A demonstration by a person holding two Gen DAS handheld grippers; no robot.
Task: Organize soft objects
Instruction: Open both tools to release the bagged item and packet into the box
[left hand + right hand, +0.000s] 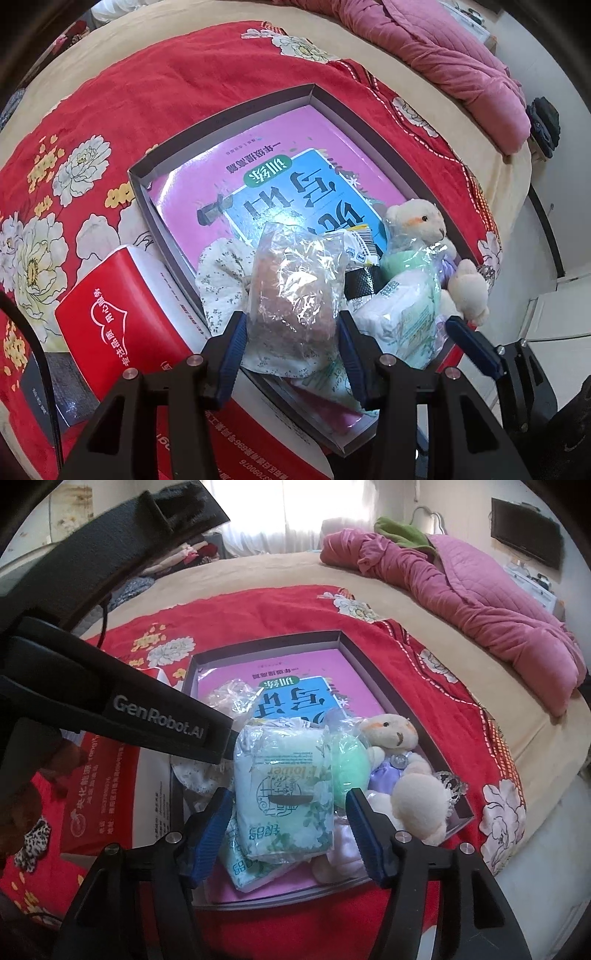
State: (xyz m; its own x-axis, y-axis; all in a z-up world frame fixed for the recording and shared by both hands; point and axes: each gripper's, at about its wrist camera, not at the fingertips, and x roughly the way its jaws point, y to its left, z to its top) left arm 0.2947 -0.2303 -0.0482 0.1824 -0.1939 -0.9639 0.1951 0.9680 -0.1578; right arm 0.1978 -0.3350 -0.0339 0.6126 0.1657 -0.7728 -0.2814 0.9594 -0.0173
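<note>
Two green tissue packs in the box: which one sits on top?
The tissue pack standing between the right tool's open fingers, printed face showing. The other tissue pack lies flat beneath it, only its lower-left corner sticking out.

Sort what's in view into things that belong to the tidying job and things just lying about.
Job: clear bag in the left gripper; tissue pack between the right gripper's open jaws; teddy bear; box.

Lying about: pink quilt; red carton; television.

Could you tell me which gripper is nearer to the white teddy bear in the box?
Right. The right gripper straddles a tissue pack beside the teddy bear; the left gripper holds a clear plastic bag farther away.
</note>
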